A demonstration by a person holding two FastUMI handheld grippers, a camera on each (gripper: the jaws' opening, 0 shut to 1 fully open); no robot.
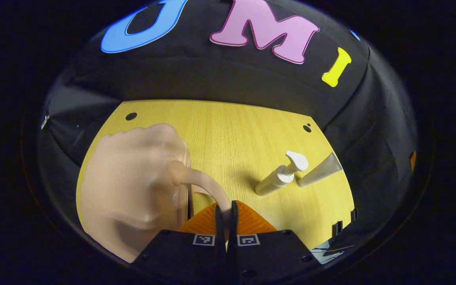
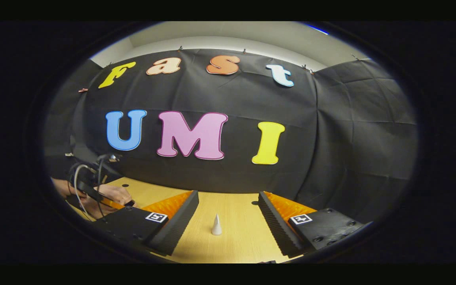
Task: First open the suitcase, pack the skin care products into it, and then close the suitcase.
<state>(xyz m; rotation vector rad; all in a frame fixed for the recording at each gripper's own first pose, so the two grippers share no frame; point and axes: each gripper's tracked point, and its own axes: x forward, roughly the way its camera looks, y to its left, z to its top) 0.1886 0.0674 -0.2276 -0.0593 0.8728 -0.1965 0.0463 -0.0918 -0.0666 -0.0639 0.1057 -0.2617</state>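
Peach plastic, smooth and blurred: suitcase (image 1: 133, 194), standing at 9 o'clock on the table in the left gripper view, its curved handle (image 1: 206, 186) arching toward 6 o'clock.

Item: left gripper (image 1: 227, 221). Clenched on the handle, both fingers pressing the thin loop between ribbed pads. Judged step: lifting or turning the case so it can be opened.

Item: pump bottle (image 1: 279, 176). White, cylindrical, with a flat spout head; lying on its side at 3 o'clock, well apart from the case.

Item: tube (image 1: 320, 171). Pale beige, matte, tapered to a flat end; lying just beside the bottle, roughly parallel to it.

Item: cone (image 2: 216, 225). Small, white, pointed, upright on the table in the right gripper view, at 6 o'clock.

Item: right gripper (image 2: 228, 221). Released, jaws wide apart, holding nothing, the cone between and beyond them.

Item: table (image 1: 244, 130). Yellow wood grain, with dark round holes near the far corners.

Item: hand (image 2: 113, 196), at 8 o'clock in the right gripper view, holding the other gripper, cables looping over it.

Risks, as judgement: the slim, slick handle may slip through the pads; a swinging case could sweep the bottle and tube, both round-bodied and likely to roll; tugging the handle alone may tip the case rather than open it.
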